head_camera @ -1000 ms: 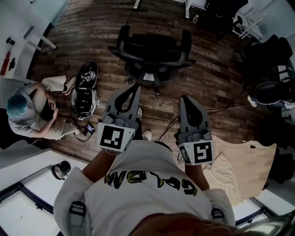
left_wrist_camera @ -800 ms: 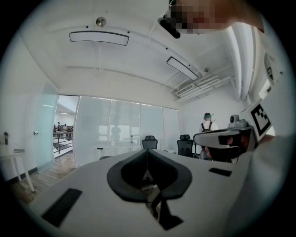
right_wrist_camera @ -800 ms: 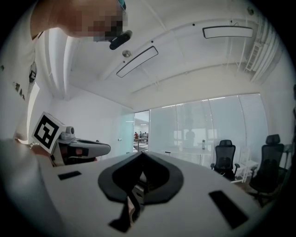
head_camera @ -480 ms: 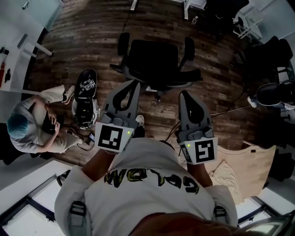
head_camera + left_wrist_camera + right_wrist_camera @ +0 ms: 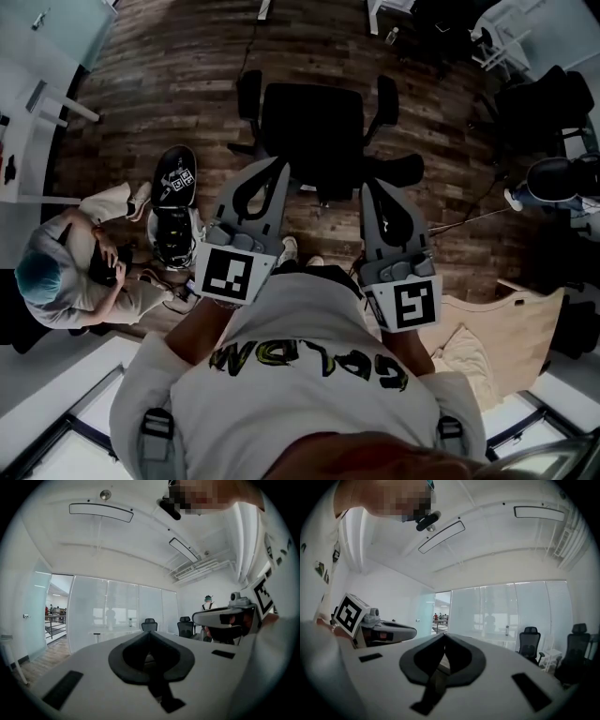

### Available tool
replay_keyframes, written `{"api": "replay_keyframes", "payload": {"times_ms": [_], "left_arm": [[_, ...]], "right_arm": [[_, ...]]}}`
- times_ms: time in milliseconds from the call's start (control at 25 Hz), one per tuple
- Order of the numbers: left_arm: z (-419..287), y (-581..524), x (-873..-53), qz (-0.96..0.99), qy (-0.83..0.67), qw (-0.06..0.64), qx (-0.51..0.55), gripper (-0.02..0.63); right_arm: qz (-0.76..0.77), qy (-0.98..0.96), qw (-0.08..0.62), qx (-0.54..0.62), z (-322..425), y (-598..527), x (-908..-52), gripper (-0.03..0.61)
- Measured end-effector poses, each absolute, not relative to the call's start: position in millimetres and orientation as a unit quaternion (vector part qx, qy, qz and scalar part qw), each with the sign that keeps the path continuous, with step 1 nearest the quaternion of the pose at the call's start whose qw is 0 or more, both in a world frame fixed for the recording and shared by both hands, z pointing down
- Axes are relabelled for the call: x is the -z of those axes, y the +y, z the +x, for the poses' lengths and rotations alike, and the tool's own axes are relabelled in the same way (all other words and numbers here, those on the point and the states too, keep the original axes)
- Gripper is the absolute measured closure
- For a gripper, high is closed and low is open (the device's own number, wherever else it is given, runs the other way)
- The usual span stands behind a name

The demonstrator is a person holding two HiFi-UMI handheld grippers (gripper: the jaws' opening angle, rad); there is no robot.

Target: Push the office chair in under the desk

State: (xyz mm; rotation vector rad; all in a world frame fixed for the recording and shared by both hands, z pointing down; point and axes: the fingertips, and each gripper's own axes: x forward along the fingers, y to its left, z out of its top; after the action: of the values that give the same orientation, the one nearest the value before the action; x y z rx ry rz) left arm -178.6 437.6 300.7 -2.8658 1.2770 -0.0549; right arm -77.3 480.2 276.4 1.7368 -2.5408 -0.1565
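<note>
Head view, left gripper (image 5: 277, 167): jaws shut tight, holding nothing; tip by the chair's near edge.
Office chair (image 5: 314, 127): on open wood floor ahead of you, no desk over it.
Right gripper (image 5: 369, 189): jaws together, empty, likewise by the chair.
Progress: your whole push looks still to do.

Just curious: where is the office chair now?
Head view, top centre: the office chair on the wood floor, just beyond the left tool and right tool.
</note>
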Motion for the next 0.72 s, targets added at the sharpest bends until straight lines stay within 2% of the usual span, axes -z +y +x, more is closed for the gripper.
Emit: {"api": "replay_keyframes", "payload": {"times_ms": [320,400,720], "left_arm": [[-184.4,431.8,-303.3,-0.913,0.407,-0.004,0.03,0.598],[-188.8,428.6,-306.4,-0.914,0.403,0.004,0.046,0.543],[-240.3,402.8,-342.5,-0.903,0.402,0.039,0.145,0.481]], "right_arm": [[0.566,-0.822,0.041,0.054,-65.7,478.1,-272.3,0.566],[0.567,-0.82,0.058,0.06,-55.4,479.5,-274.7,0.563],[0.59,-0.793,0.13,0.079,16.2,489.8,-299.3,0.494]]}}
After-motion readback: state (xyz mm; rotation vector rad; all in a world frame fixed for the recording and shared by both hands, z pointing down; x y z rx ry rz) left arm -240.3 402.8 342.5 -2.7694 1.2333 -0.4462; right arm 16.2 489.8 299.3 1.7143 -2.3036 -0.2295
